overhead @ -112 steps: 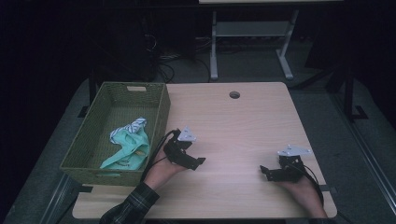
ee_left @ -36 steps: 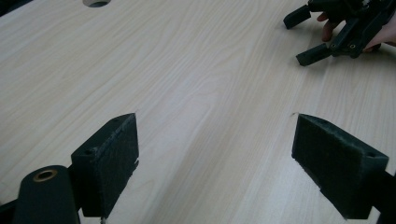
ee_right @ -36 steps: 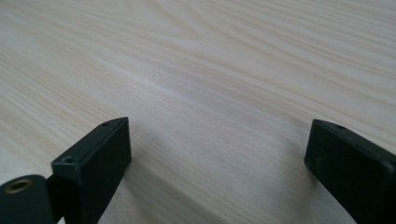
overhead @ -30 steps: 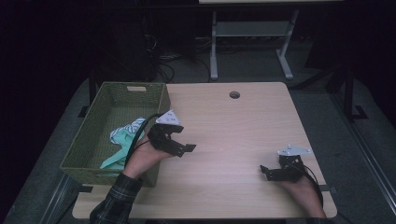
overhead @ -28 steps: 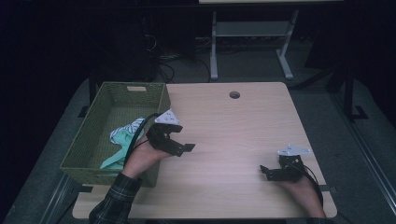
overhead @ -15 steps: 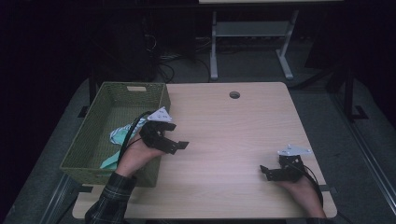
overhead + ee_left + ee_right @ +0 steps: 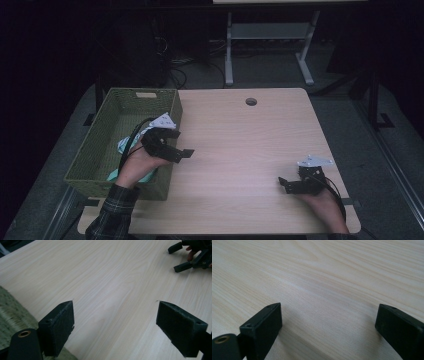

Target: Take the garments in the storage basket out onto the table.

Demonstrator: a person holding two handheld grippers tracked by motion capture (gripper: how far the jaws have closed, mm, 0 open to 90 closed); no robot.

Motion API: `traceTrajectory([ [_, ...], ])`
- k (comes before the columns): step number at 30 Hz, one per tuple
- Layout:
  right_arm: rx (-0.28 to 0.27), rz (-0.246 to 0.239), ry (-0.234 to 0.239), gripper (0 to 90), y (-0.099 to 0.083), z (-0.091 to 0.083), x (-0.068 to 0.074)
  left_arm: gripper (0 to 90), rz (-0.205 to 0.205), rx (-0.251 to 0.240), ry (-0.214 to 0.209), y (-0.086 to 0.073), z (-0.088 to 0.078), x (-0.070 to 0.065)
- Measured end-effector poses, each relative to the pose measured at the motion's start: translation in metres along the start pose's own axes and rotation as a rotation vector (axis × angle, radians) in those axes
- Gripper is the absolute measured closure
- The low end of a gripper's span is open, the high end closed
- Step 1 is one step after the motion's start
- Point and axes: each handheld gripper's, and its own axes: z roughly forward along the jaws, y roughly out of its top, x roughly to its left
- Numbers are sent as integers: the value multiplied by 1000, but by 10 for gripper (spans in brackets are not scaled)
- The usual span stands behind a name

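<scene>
A green woven basket (image 7: 102,137) stands on the left part of the light wooden table (image 7: 240,150). Inside it lies a teal and white cloth (image 7: 126,145), partly hidden by my left hand. My left gripper (image 7: 181,143) hovers open over the basket's right wall, its jaws wide apart with nothing between them. Its own view looks across bare tabletop (image 7: 110,290), with the basket's weave (image 7: 10,315) at the lower left and my right gripper (image 7: 186,255) far off. My right gripper (image 7: 284,184) rests open near the table's front right, empty, its fingers (image 7: 263,327) spread over bare wood.
A round cable hole (image 7: 251,101) lies near the table's far edge. Beyond the table stand a white-legged frame (image 7: 267,45) and cables on a dark floor. The table's front edge runs close to my right hand.
My left gripper has lifted and moved left and away from me, from the table beside the basket to above the basket's right wall. My right gripper has stayed still.
</scene>
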Motion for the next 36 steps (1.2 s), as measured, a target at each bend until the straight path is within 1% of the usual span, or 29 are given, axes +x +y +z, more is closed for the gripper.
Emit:
traceTrajectory([
  [1, 0, 0, 0, 65, 0, 0, 0, 143, 7, 4, 4, -1, -2, 2],
  [2, 0, 0, 0, 65, 0, 0, 0, 143, -1, 1, 10, -1, -3, 2],
  [8, 1, 2, -1, 65, 0, 0, 0, 145, -14, -2, 27, -5, -9, 10],
  [9, 0, 1, -1, 65, 0, 0, 0, 145, -22, -7, 30, -5, -10, 10],
  [13, 1, 2, -1, 65, 0, 0, 0, 146, -31, -10, 43, -8, -15, 16],
  [19, 0, 1, -1, 65, 0, 0, 0, 147, -55, -21, 63, -13, -24, 23],
  [20, 0, 1, -1, 65, 0, 0, 0, 147, -50, -16, 64, -13, -25, 24],
  [24, 0, 1, -1, 65, 0, 0, 0, 147, -65, -20, 75, -17, -30, 29],
  [25, 0, 1, -1, 65, 0, 0, 0, 147, -62, -18, 79, -17, -32, 30],
  [26, 0, 1, -1, 65, 0, 0, 0, 147, -72, -23, 84, -18, -33, 31],
  [27, 0, 2, -1, 65, 0, 0, 0, 147, -67, -18, 88, -19, -34, 33],
  [33, 0, 1, -1, 65, 0, 0, 0, 147, -90, -24, 111, -24, -41, 39],
  [36, 0, 1, -1, 65, 0, 0, 0, 172, -94, -23, 126, -27, -45, 44],
])
